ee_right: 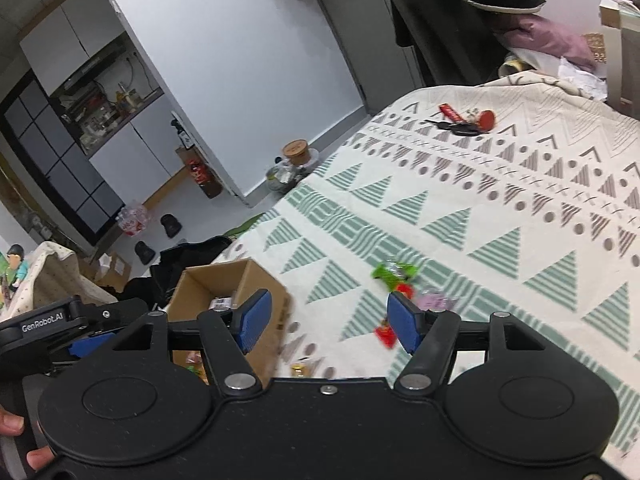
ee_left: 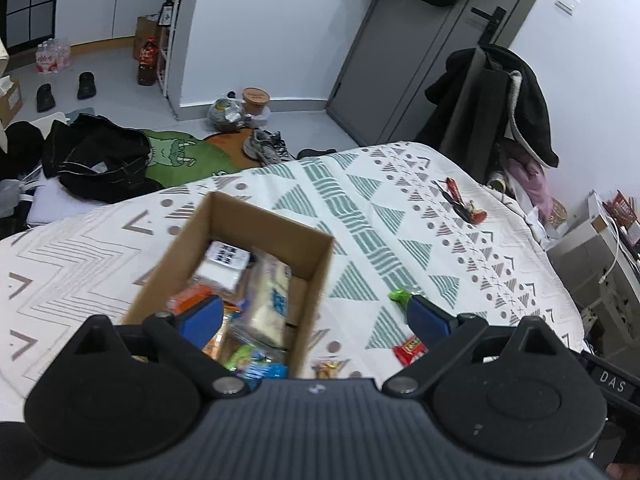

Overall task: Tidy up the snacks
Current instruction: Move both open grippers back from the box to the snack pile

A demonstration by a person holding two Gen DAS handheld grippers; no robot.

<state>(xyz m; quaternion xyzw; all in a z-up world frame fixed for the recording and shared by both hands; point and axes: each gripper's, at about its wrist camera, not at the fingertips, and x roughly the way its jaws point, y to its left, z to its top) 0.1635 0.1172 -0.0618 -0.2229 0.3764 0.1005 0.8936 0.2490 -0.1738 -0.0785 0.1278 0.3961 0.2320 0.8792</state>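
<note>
A cardboard box point(ee_left: 316, 264) stands on the patterned bedspread and holds several snack packets; it also shows in the right wrist view point(ee_right: 256, 276). My left gripper point(ee_left: 316, 316) is open and empty, above the box's near right corner. Loose snacks lie right of the box: a green packet point(ee_left: 400, 295) and a red packet point(ee_left: 410, 350). In the right wrist view the green packet point(ee_right: 394, 271), a red packet point(ee_right: 384, 334) and a pale purple packet point(ee_right: 436, 302) lie on the bedspread. My right gripper point(ee_right: 326, 322) is open and empty above the cloth, between the box and these packets.
Keys with a red tag point(ee_left: 460, 202) lie near the bed's far edge. The bedspread point(ee_right: 520, 184) stretches to the right. Beyond the bed are a dark jacket point(ee_left: 96, 156), shoes point(ee_left: 266, 146), a grey door point(ee_left: 404, 48) and a chair draped with clothes point(ee_left: 500, 100).
</note>
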